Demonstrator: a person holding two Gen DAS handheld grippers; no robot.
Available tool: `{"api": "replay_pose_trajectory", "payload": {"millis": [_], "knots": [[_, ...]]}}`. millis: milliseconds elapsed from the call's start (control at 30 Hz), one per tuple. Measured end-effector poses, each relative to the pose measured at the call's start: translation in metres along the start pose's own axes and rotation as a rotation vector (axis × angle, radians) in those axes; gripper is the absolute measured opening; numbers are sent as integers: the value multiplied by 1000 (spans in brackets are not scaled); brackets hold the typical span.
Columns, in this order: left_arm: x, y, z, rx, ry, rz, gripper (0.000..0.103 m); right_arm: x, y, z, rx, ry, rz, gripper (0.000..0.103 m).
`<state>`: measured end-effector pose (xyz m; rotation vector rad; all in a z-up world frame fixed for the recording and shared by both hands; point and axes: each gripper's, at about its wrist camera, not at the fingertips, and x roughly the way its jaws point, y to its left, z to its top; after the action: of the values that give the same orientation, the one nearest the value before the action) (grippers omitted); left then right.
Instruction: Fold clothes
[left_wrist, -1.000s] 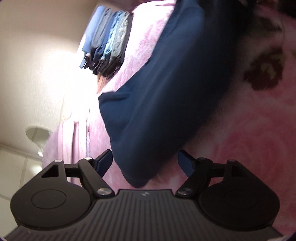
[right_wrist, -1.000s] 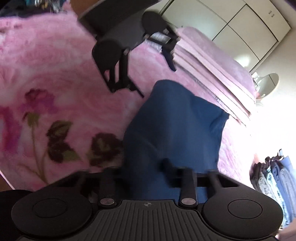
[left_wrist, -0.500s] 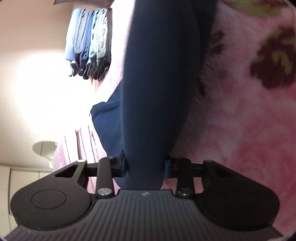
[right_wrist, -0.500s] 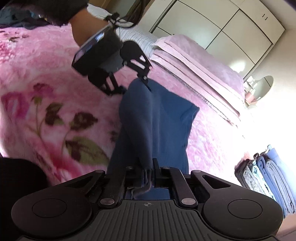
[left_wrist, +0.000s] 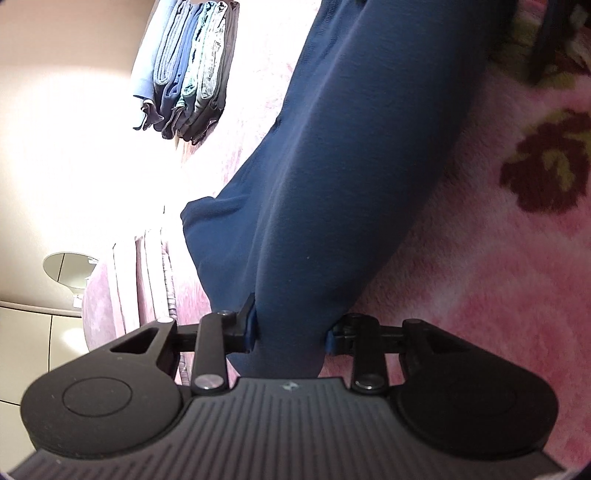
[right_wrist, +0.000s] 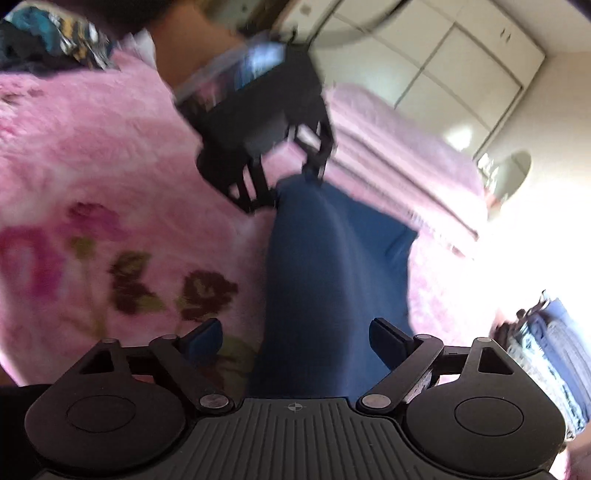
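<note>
The dark blue garment lies on a fluffy pink blanket and runs in one long, thick roll from one gripper to the other. The cloth looks soft and smooth, with a fine knit and long gentle folds. A flat corner of it sticks out to one side and rests on the blanket.

The left gripper pinches one end of the garment. Its two black fingers with blue pads press into the cloth from both sides, and the cloth bunches up fat between them. Seen from the right wrist, the left gripper is blurry, and a bare forearm reaches in behind it.

The right gripper has just been opening. Its jaws now stand wide apart. The blue cloth lies between them, but the blue pads do not touch it.

The blanket is furry and has big pink roses, dark red flowers and green leaves on it. Past the garment lie folded pale pink covers in flat layers. A stack of folded clothes in blue, grey and black sits near the far edge of the bed, well apart from the garment. Behind are pale cupboard doors, a small round mirror, and very bright light on the wall.
</note>
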<state>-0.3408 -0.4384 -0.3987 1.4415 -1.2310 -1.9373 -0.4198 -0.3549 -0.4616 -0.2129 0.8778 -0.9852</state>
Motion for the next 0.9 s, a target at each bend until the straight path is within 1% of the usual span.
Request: {"api": "replay_pose_trajectory", "payload": {"millis": [33,67,100,133,233,300,367,433,467,533,567,633,700,767,800,900], "knots": [[-1,1,0,-4,3,6,28,11,1,1,-30,28,-10,81],[-3,2,-1,-10,11,12,27,16,-1,2,-57,32,-12,65],[-6,3,-1,-20,20,14,27,18,-2,3,-100,41,-27,42],[-12,3,-1,-31,29,15,27,18,-4,2,-157,46,-33,23],[-40,0,2,-77,89,34,26,7,-19,1,-274,10,9,18],[-72,-5,1,-135,152,45,26,-5,-27,3,-386,-51,17,17],[-113,-20,5,-185,221,61,26,-17,-33,5,-477,-129,18,17],[-155,-43,12,-237,283,60,26,-28,-36,4,-560,-207,36,17],[-172,-57,19,-263,304,47,26,-30,-34,2,-595,-231,42,17],[-195,-81,36,-327,329,20,27,-30,-26,-3,-651,-258,69,17],[-202,-92,43,-359,328,9,27,-29,-22,-8,-663,-248,84,17],[-208,-111,55,-405,339,18,27,-27,-13,-19,-670,-208,109,17],[-215,-121,60,-436,354,31,27,-28,-9,-29,-654,-166,112,17],[-236,-129,52,-483,358,38,28,-28,-9,-39,-602,-122,99,17],[-244,-127,50,-517,352,32,30,-29,-12,-44,-566,-91,87,17],[-268,-121,43,-634,355,23,30,-35,-25,-57,-437,-34,62,18]]}}
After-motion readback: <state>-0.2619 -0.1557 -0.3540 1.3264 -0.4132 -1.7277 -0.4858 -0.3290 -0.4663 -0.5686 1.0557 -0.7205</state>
